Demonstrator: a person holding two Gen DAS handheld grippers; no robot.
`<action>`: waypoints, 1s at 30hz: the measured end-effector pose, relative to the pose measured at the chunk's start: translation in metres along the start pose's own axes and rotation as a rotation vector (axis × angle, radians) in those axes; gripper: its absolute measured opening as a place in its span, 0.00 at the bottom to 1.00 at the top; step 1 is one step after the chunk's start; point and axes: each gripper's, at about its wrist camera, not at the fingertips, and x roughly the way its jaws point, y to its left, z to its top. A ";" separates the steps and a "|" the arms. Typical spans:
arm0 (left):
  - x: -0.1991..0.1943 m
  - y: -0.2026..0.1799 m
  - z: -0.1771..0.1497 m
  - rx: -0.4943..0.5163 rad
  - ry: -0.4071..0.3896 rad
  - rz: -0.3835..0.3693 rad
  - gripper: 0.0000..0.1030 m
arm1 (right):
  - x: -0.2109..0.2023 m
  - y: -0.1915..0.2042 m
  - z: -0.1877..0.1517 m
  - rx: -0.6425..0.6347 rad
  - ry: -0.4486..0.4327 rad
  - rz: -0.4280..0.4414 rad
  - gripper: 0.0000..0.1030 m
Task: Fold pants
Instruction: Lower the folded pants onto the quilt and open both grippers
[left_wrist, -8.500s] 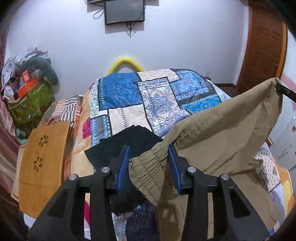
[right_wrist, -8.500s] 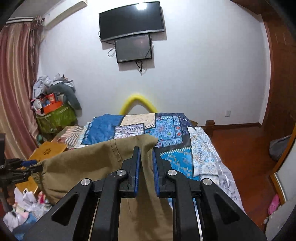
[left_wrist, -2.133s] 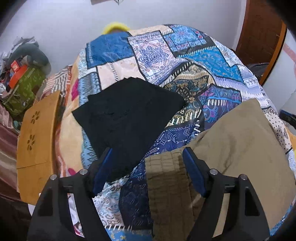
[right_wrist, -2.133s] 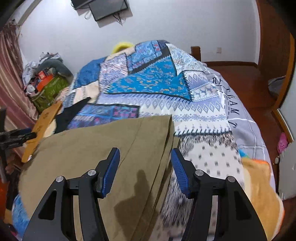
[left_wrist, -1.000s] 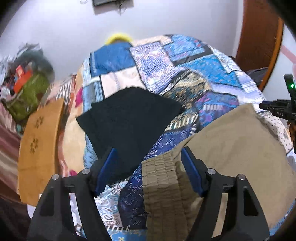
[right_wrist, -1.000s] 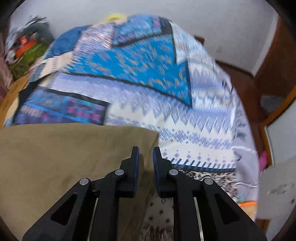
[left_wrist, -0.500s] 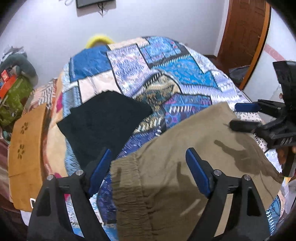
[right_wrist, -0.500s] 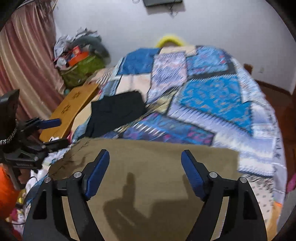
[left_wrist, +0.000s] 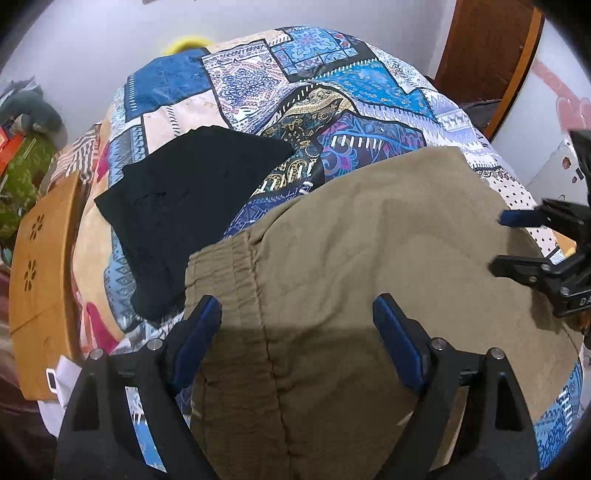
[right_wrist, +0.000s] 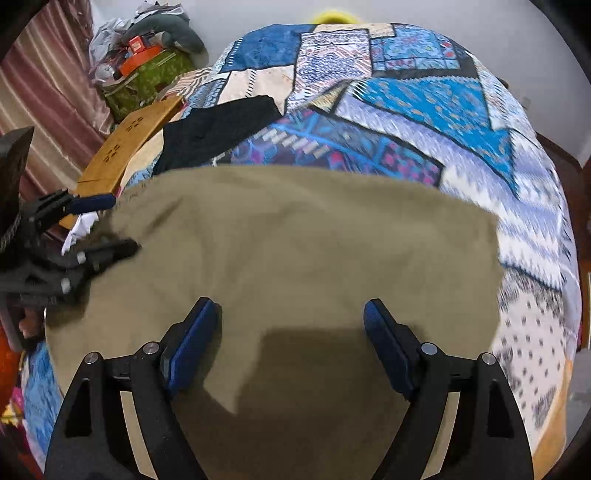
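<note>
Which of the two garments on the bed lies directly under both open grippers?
The khaki pants with the elastic waistband, spread under the left gripper and right gripper. The folded black garment lies aside, further up the patchwork bedspread.

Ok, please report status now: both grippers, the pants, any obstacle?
Left gripper open, right gripper open, both over the cloth. Khaki pants flat on patchwork bedspread. Folded black garment beside waistband, nothing blocking.

Both wrist views downward, sharing pants (left_wrist: 369, 236)
</note>
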 end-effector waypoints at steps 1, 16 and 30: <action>-0.002 0.000 -0.002 0.000 0.000 0.000 0.83 | -0.004 -0.001 -0.004 0.007 -0.006 -0.007 0.78; -0.037 0.004 -0.050 -0.015 -0.032 0.065 0.91 | -0.057 -0.035 -0.095 0.215 -0.101 -0.054 0.79; -0.092 0.039 -0.070 -0.168 -0.105 0.093 0.93 | -0.100 -0.020 -0.108 0.197 -0.198 -0.152 0.79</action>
